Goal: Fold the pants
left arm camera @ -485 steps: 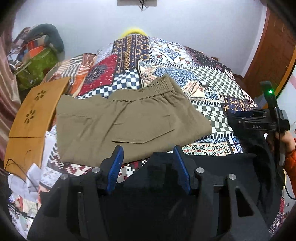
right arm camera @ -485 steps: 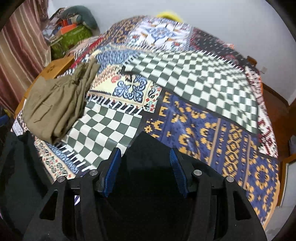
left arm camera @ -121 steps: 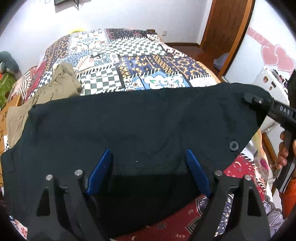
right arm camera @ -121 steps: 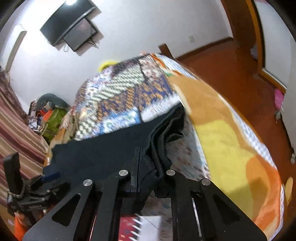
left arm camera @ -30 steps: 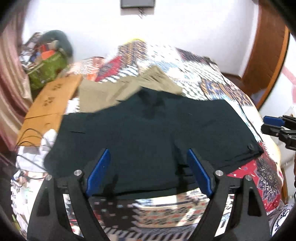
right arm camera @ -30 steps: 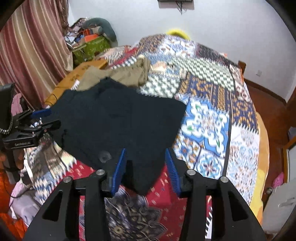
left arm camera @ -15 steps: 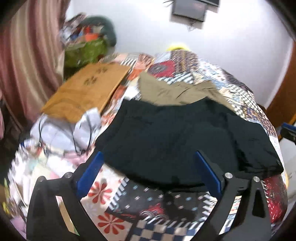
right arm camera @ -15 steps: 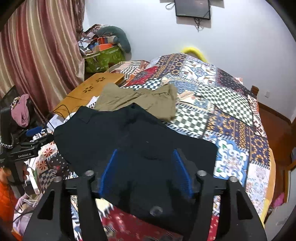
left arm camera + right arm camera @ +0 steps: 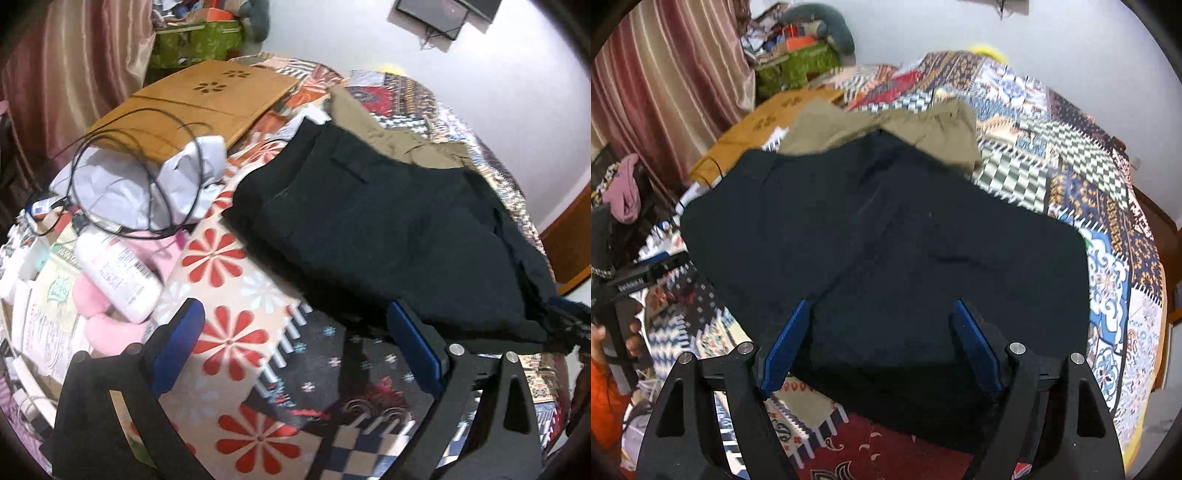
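Observation:
Black pants [image 9: 886,236] lie folded flat on the patterned bedspread [image 9: 1108,229], their far edge over folded khaki pants [image 9: 923,125]. My right gripper [image 9: 879,347] hovers over the near edge of the black pants. Its jaws are opening, and the cloth shows between the blue pads [image 9: 783,343] without being pressed. My left gripper [image 9: 299,347] stands wide open above bare bedspread [image 9: 229,332], beside the left corner of the black pants [image 9: 388,229]. Nothing is between its fingers. The khaki pants [image 9: 406,144] peek out behind.
Clutter lies left of the pants: a wooden lap board [image 9: 207,99], white cloth with a looped black cable [image 9: 140,184], a white bottle [image 9: 118,273] and a pink item [image 9: 96,317]. A striped curtain [image 9: 665,74] and a green bag [image 9: 801,62] stand beyond. The bed's right edge [image 9: 1145,387] drops off.
The black pants went from hanging between both grippers to lying on the bed. My right jaws have widened over them. My left gripper has swung left off the cloth and rolled.

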Motion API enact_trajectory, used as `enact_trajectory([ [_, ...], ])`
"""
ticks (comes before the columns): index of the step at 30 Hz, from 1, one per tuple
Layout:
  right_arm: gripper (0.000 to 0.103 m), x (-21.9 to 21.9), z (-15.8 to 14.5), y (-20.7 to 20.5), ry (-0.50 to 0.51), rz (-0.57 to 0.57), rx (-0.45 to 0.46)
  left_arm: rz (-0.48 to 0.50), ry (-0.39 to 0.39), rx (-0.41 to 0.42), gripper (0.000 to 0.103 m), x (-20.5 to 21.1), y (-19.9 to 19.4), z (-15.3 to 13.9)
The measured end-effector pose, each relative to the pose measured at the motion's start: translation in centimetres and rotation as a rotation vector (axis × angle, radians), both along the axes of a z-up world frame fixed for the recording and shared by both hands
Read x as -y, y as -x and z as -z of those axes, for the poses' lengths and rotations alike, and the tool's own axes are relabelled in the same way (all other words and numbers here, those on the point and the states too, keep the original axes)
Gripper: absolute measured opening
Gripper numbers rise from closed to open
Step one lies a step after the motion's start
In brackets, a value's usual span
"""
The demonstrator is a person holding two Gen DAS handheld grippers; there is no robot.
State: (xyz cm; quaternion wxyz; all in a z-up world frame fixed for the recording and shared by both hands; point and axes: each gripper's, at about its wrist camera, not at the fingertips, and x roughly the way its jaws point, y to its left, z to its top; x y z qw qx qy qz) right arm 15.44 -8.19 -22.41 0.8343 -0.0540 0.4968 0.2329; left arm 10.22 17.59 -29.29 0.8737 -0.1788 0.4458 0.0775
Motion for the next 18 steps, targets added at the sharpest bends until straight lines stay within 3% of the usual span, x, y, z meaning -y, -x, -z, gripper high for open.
enact_trajectory([
  [5,0.078,-0.1,1.3,0.0,-0.002,-0.003,-0.029,0.035,0.113,0.073,0.099,0.3,-0.6,-1.1],
  [10,0.078,-0.5,1.5,0.3,0.018,-0.012,-0.024,0.008,0.233,0.011,0.099,-0.6,-2.7,1.0],
  [18,0.079,-0.3,1.7,0.1,0.006,-0.017,-0.032,0.004,0.256,-0.011,0.099,-0.8,-5.2,1.6],
])
